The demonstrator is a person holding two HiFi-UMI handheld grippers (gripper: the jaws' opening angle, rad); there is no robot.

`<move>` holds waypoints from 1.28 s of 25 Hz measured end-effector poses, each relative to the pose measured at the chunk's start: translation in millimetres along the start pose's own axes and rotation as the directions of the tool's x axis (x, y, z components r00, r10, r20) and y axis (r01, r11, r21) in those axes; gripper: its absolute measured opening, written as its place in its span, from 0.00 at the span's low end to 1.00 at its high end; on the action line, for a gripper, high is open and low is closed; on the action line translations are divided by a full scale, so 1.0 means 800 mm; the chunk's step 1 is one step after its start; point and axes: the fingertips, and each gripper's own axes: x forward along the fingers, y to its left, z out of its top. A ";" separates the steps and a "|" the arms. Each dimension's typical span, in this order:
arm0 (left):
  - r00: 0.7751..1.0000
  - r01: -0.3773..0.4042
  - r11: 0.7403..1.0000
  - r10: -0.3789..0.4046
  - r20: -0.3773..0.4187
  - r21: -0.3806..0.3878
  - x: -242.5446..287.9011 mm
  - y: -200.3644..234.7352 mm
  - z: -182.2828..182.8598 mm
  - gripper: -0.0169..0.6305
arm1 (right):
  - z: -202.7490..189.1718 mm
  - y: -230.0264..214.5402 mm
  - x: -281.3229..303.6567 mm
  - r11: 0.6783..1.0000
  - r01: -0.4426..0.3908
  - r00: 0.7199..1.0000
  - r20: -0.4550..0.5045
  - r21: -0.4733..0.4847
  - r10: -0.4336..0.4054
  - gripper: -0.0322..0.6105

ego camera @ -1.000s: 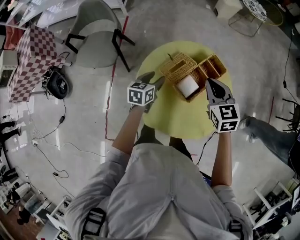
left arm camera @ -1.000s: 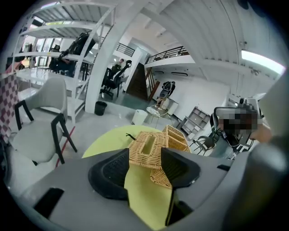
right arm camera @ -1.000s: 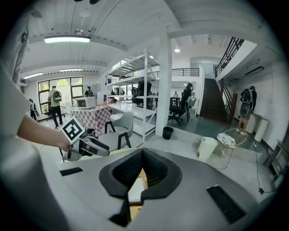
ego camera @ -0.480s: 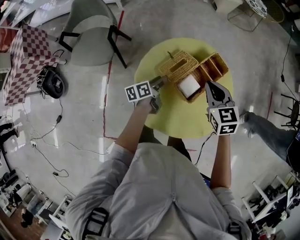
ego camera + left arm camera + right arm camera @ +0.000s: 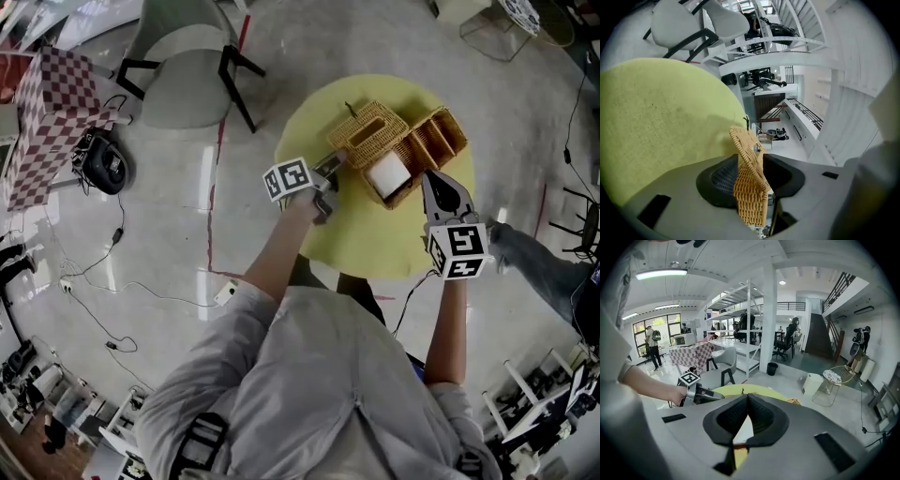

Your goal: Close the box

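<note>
A wicker box (image 5: 410, 194) stands on the round yellow table (image 5: 375, 239), holding something white (image 5: 387, 173). Its wicker lid (image 5: 370, 129) stands raised over the box's left side. My left gripper (image 5: 334, 168) is at the lid's near left edge. In the left gripper view the lid (image 5: 749, 187) stands edge-on between the pads, filling the gap, and the jaws are closing on it. My right gripper (image 5: 433, 180) hovers at the box's right side, just off it. In the right gripper view its pads (image 5: 740, 425) meet with nothing between them.
A second wicker tray with compartments (image 5: 441, 134) adjoins the box at the back right. A grey chair (image 5: 187, 70) stands left of the table, with a checkered box (image 5: 56, 122) further left. Cables (image 5: 112, 281) lie on the floor.
My left gripper has moved right to the lid's edge and narrowed its jaws around it. The right gripper has hardly moved.
</note>
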 end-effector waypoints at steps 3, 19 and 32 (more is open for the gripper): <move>1.000 0.003 1.000 -0.003 -0.009 0.004 0.005 0.000 -0.001 0.24 | -0.001 0.002 0.000 1.000 0.003 1.000 -0.004 0.000 -0.003 0.08; 0.998 -0.070 0.977 0.068 0.019 0.200 -0.009 -0.027 0.005 0.16 | 0.000 -0.009 -0.040 0.999 0.037 0.998 0.046 0.032 -0.038 0.08; 0.995 -0.100 0.815 0.085 0.052 0.571 -0.023 -0.075 -0.008 0.14 | -0.002 -0.015 -0.076 0.998 0.050 0.994 0.095 0.047 -0.054 0.08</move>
